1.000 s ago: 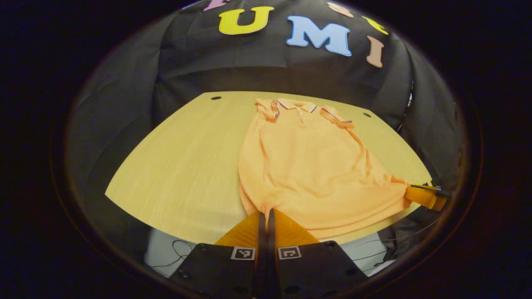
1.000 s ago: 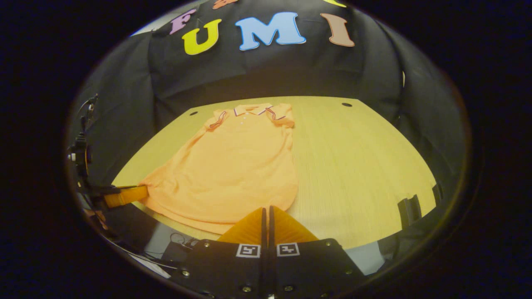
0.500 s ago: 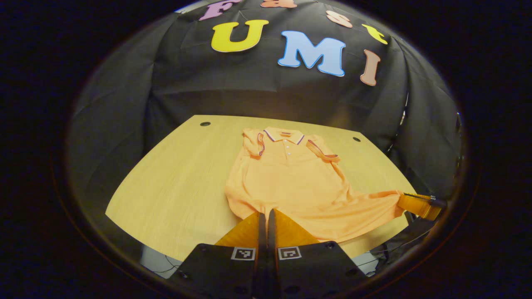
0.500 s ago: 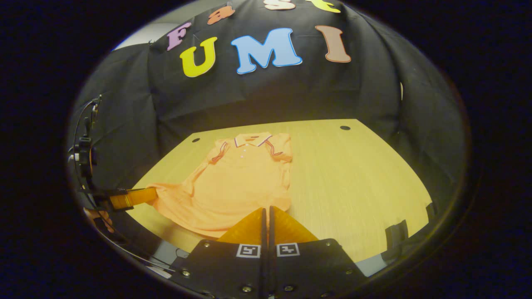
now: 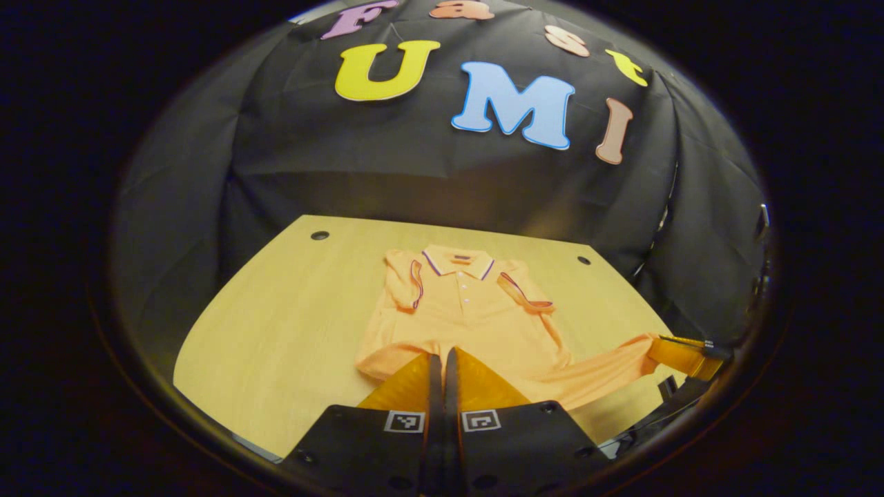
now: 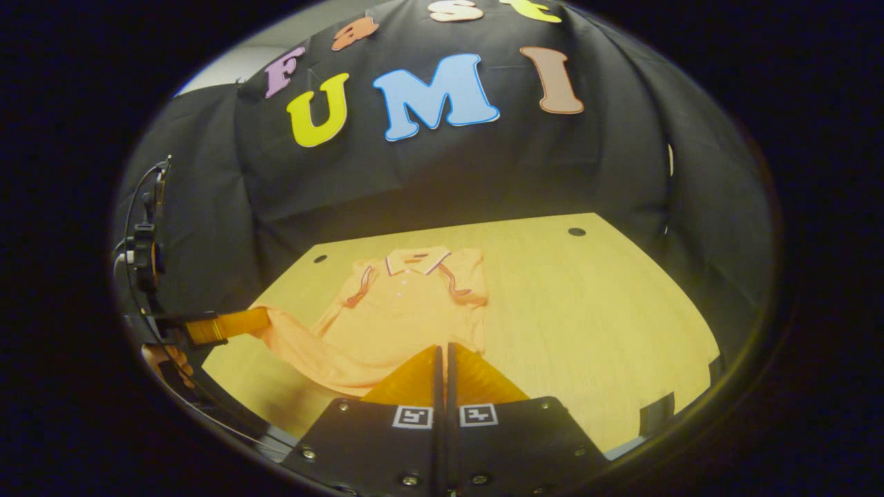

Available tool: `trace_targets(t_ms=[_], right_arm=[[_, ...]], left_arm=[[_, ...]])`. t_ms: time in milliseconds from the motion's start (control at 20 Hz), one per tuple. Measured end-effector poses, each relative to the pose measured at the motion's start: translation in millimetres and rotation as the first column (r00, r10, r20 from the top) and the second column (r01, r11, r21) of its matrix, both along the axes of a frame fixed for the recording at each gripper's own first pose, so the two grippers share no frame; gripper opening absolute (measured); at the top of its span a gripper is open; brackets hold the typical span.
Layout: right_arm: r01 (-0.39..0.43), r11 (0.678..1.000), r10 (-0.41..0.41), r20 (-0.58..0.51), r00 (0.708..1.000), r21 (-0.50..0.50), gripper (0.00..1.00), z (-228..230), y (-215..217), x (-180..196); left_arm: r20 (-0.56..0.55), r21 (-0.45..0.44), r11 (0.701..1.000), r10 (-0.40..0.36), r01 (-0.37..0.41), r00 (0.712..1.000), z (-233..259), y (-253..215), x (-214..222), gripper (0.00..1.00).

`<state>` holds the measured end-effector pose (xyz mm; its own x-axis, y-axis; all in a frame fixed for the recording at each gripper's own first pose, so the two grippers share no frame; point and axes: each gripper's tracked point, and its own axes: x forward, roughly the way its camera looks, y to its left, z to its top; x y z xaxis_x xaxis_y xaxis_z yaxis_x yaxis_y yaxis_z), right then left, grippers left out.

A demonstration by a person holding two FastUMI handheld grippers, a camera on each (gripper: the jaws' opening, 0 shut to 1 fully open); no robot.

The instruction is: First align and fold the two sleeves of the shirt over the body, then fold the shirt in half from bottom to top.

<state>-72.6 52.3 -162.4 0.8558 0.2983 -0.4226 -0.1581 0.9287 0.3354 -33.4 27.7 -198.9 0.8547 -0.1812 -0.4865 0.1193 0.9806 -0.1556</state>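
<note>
Both grippers rose, lifting the shirt [image 5: 469,317] hem off the wooden table [image 5: 276,324]; left gripper [image 5: 442,366] and right gripper [image 6: 442,359] each clamped a hem corner.

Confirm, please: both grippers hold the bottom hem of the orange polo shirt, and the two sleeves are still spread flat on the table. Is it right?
Not quite. In the left gripper view, both sleeves of the orange polo shirt already lie folded over its body. The left gripper and right gripper do hold the bottom hem above the table.
</note>
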Motion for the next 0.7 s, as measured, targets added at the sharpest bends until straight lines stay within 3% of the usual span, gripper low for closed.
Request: trace_targets(t_ms=[150, 250, 700], right_arm=[[0.016, 1.0, -0.016, 0.022, 1.0, 0.0, 0.04, 13.8, 0.4, 27.5], [0.024, 1.0, -0.024, 0.034, 0.999, -0.012, 0.0, 20.4, 1.7, 47.2], [0.087, 0.996, -0.088, 0.033, 0.996, 0.026, 0.0, 39.0, 11.4, 133.4]], left_arm=[[0.015, -0.015, 1.0, -0.007, 0.007, 1.0, 8.8, -0.2, 28.0, 0.06], [0.02, -0.027, 1.0, -0.012, 0.012, 1.0, 12.7, -0.7, 48.8, 0.06], [0.039, -0.052, 0.996, -0.067, 0.069, 0.997, 32.4, -4.2, 145.0, 0.06]])
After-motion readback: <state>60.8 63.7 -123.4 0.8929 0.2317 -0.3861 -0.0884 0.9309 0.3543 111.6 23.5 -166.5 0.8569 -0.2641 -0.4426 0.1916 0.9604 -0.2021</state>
